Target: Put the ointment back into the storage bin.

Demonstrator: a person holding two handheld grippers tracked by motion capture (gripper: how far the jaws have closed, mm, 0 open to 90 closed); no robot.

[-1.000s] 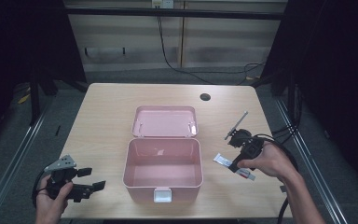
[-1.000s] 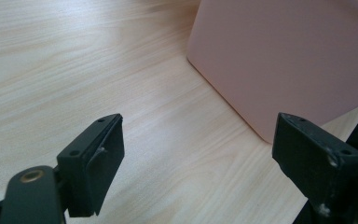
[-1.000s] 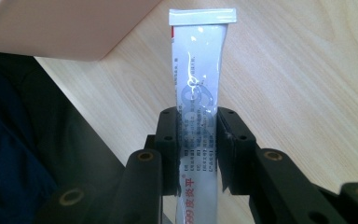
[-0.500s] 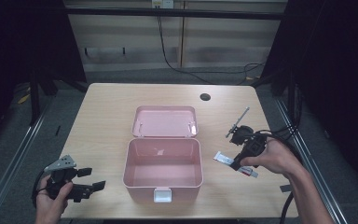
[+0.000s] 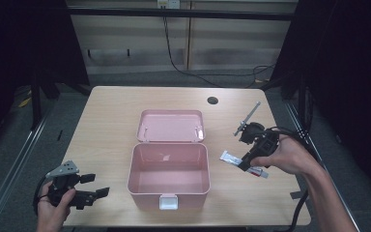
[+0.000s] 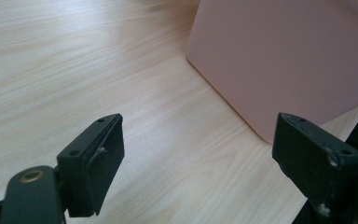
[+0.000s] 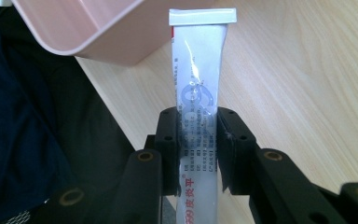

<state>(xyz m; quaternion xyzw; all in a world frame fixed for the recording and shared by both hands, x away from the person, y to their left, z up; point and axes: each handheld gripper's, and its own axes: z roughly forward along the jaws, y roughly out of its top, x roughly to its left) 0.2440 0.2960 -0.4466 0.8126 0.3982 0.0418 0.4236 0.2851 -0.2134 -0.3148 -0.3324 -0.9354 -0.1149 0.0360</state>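
An open pink box (image 5: 170,174) stands at the middle of the wooden table (image 5: 111,121), its lid (image 5: 172,125) laid back flat behind it. My right gripper (image 5: 248,162), to the right of the box, is shut on a white tube (image 5: 232,157) and holds it above the tabletop. In the right gripper view both pads squeeze the tube (image 7: 199,88) at mid-length, its crimped end pointing away toward the box's corner (image 7: 98,28). Near the front left of the table my left gripper (image 5: 94,185) is open; between its jaws the left gripper view has bare wood, with the box's side wall (image 6: 284,56) ahead.
A dark round hole (image 5: 212,100) sits in the table's far right part. A thin grey rod (image 5: 248,117) sticks up from the right gripper. Cables (image 5: 299,208) trail off the right edge. Bare wood lies left of the box.
My right gripper has risen with the white tube in it, lifting it off the table. The left gripper has stayed in place.
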